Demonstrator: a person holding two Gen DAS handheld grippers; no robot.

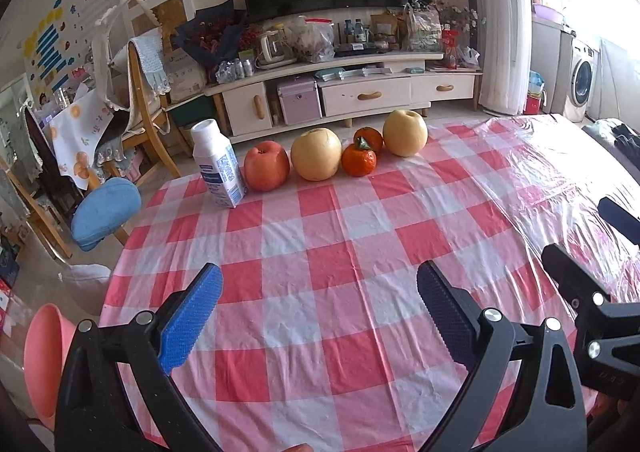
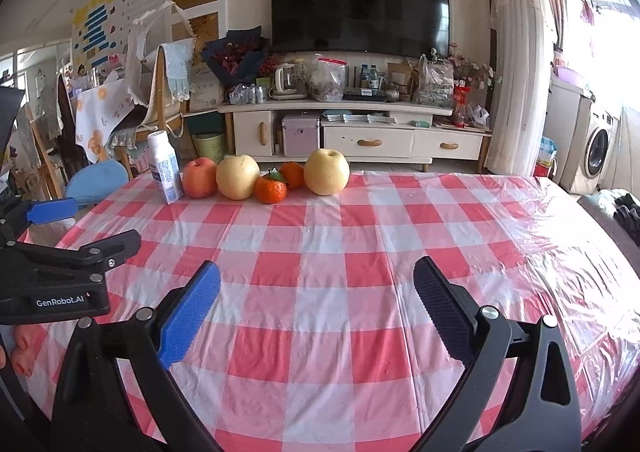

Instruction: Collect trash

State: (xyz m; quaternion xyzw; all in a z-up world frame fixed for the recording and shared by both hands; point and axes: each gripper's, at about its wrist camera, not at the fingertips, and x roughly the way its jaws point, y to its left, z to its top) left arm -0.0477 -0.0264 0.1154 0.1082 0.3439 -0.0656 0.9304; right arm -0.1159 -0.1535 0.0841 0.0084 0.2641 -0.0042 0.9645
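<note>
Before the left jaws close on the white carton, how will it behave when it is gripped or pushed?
The carton stands tall on a narrow base, so a push near its cap would probably tip it. Its thin printed walls may dent under a hard squeeze. It looks light, perhaps empty, though the contents cannot be seen. The apple sits close beside it and could roll if bumped.

**Living room, daylight from the right**

Dark TV (image 2: 359,5) on a cream wall above a cluttered low cabinet (image 2: 356,131) with wooden handles. Sheer curtain (image 2: 516,63) beside a bright window; washing machine (image 2: 599,149) past it. Wooden chairs (image 1: 140,91) draped with cloth on the left. Paper cutouts (image 2: 96,25) on the wall. Pale floor
</note>
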